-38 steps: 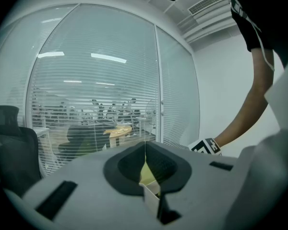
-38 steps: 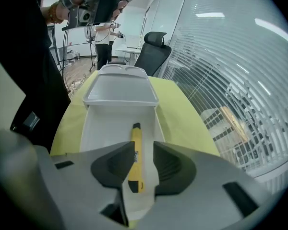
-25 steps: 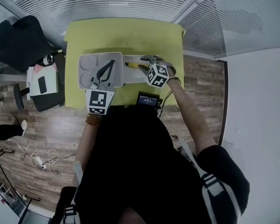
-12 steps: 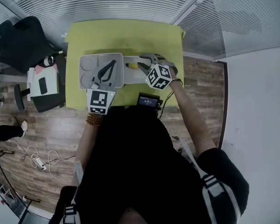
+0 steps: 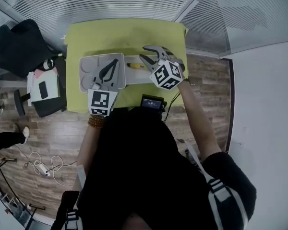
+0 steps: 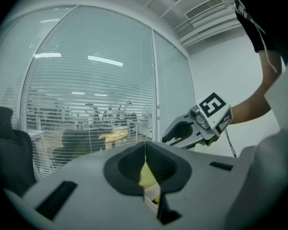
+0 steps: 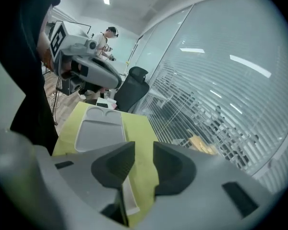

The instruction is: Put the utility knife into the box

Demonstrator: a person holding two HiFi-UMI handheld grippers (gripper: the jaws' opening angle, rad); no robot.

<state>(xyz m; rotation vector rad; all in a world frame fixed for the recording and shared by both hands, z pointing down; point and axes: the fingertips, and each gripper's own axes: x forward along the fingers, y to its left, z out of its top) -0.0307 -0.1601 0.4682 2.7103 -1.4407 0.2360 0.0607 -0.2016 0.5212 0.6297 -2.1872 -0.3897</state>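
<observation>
A yellow utility knife lies inside the shallow white box on the yellow-green table. Raised over the box's right part, my right gripper is open with nothing between its jaws; in the right gripper view a gap shows between the pads, with the box's edge below. Over the grey tray, my left gripper is shut and empty; its pads meet in the left gripper view. That view also shows the right gripper hanging in the air.
The grey tray with round recesses lies left of the box. A small black device sits at the table's near edge. A black office chair and a side stand with oddments are at the left. Glass walls with blinds stand behind.
My right gripper has lifted up and away from the box, and the yellow knife stays lying in it. The left gripper has hardly moved over the tray.
</observation>
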